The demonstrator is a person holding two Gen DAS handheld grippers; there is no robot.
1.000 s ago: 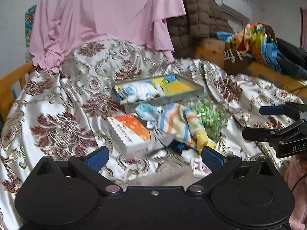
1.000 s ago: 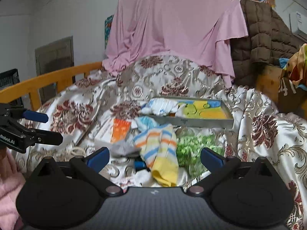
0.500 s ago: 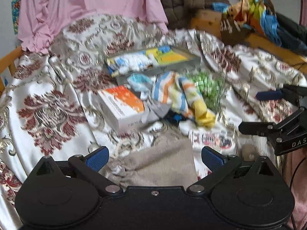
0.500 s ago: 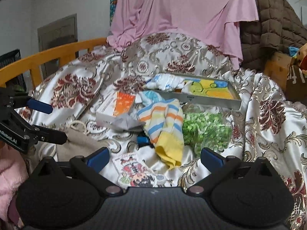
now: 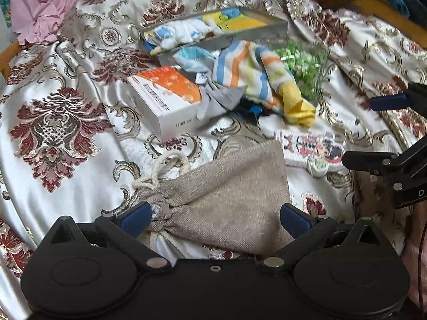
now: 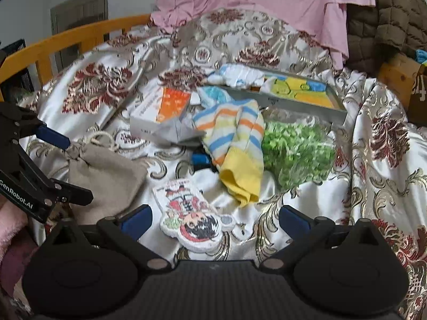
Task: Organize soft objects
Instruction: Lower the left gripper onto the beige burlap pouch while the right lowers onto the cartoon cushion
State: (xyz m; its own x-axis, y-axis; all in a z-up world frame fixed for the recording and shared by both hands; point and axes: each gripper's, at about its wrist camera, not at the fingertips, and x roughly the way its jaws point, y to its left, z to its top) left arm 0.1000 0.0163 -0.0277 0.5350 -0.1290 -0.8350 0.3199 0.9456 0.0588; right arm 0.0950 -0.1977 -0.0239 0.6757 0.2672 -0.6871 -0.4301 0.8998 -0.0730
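In the left wrist view the left gripper sits at lower centre, fingers spread wide and holding nothing, straddling the burlap drawstring pouch lying on the patterned bedspread. The right gripper at the bottom of its own view is equally wide and empty, over the cartoon patch. The striped sock lies mid-frame below the grey tray. The likely risk: closing on the pouch could pinch the slick bedspread too, or catch only the cord, so the pouch swings loose.
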